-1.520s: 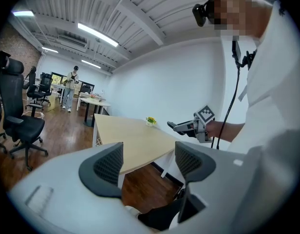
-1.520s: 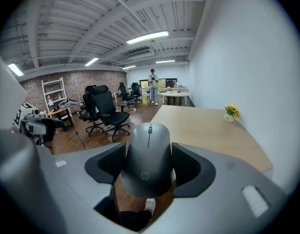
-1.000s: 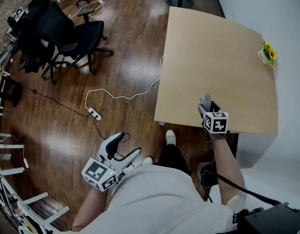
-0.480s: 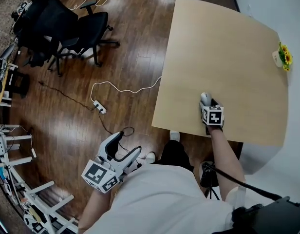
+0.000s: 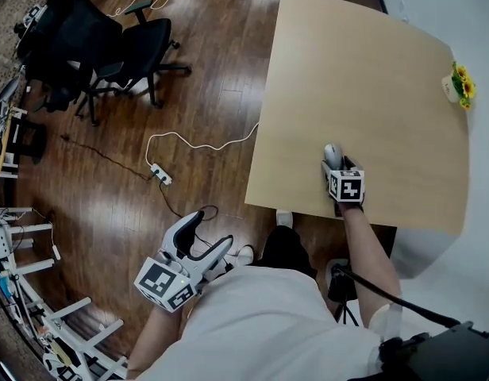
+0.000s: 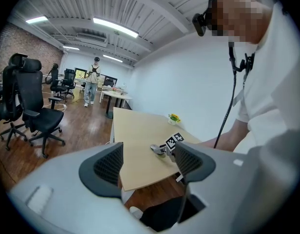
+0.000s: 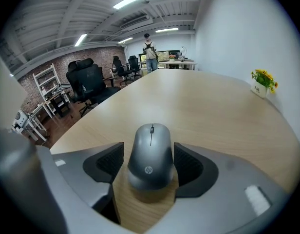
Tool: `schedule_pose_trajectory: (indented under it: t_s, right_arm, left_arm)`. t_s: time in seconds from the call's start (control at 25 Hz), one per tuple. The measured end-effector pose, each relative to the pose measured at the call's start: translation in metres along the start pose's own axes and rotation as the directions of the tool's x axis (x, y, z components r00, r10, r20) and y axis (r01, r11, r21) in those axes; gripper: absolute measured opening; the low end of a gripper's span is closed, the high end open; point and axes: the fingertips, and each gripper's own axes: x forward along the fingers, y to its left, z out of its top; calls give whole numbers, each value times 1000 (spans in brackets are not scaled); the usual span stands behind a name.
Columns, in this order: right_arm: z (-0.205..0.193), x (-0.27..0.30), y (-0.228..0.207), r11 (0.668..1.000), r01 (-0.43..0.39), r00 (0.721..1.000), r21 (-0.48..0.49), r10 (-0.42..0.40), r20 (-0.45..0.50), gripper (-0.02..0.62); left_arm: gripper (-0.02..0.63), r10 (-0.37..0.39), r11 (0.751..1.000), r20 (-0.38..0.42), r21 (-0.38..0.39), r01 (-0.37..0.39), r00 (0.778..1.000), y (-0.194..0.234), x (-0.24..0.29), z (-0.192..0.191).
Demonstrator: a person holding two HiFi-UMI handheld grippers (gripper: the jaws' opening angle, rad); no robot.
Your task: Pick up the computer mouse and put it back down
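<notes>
A grey computer mouse (image 7: 151, 155) lies on the light wooden table (image 7: 213, 101), close to its near edge. My right gripper (image 7: 149, 160) has a dark pad along each side of the mouse, snug against it. The head view shows the mouse (image 5: 332, 153) poking out ahead of the right gripper (image 5: 334, 165), on the table (image 5: 356, 70). My left gripper (image 5: 209, 230) hangs off the table, low at the left above the wooden floor, jaws apart and holding nothing. In the left gripper view its pads (image 6: 108, 164) frame the far-off mouse (image 6: 157, 148).
A small pot of yellow flowers (image 5: 455, 86) stands at the table's far right edge by the white wall. Black office chairs (image 5: 109, 50) stand at the left. A white power strip (image 5: 157, 173) and its cable lie on the floor. A person stands far back in the room.
The right gripper and the mouse keep the same place on the table relative to each other; only the head camera's framing shifted slightly. The left gripper has stayed put.
</notes>
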Motion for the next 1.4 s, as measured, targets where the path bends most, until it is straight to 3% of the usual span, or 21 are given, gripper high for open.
schedule_pose_trajectory:
  t_s: [0.24,0.48,0.92,1.2,1.4]
  right_arm:
    - [6,-62,21,999,44,995,5,-44,91,327]
    - [-2,-157,71,999,50,982,19,-53,179,327]
    - [-70,-337,191,996,86,951,-2,-82,298,328]
    - [-125,-383,226,991,111,944,78,-130,303,319]
    - [-133,-397,235,988,125,935,86,-146,322,316]
  left_arm:
    - [319,-58,998,20,24,57,998,-1,-26,-12]
    - [319,-139,989,39,58,136,990,-7,-61,-30]
    - [319,-291,949,46,140,282,956,-25,-128,-64]
    - [319,-346,929,34,154,337,938,-38,-151,-79]
    - [319,-358,924,44,161,347,933,-44,-164,-81]
